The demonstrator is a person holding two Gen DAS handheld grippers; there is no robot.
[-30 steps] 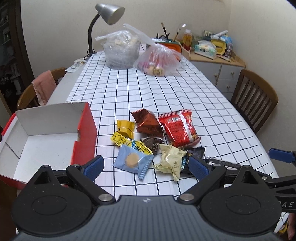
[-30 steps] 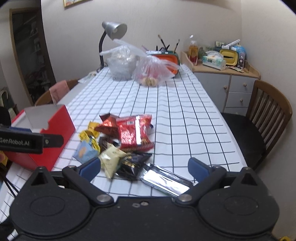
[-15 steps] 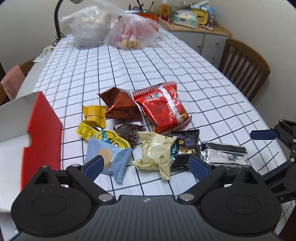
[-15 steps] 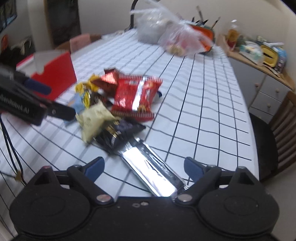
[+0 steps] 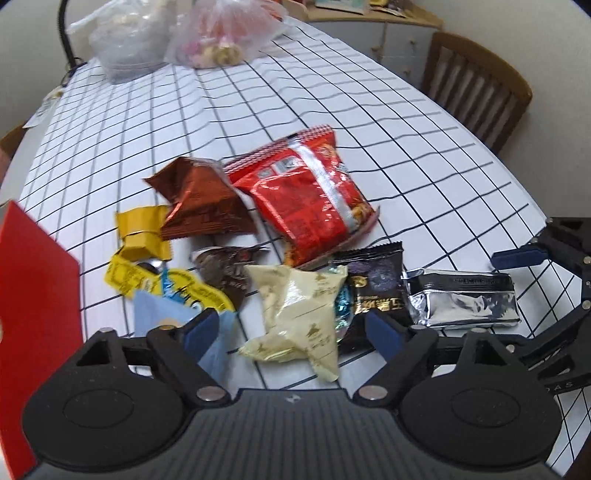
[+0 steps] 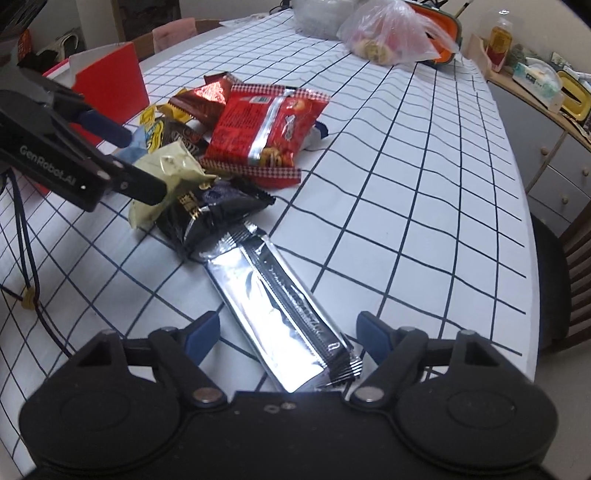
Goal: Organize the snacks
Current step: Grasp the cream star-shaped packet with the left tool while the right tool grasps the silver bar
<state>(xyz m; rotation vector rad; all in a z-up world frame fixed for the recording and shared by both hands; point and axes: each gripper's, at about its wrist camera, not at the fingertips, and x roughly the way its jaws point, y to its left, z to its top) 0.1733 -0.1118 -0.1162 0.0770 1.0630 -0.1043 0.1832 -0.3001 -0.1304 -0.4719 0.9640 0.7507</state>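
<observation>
Bottle (image 6: 499,35) in right view only

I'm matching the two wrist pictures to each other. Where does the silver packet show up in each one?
Left wrist view: the silver packet lies at the right, lying crosswise beside the black packet.
Right wrist view: the silver packet is at the bottom centre, running lengthwise toward the camera between the open, closing jaws.
Shared landmark: the big red bag, just beyond the black packet in both.
</observation>
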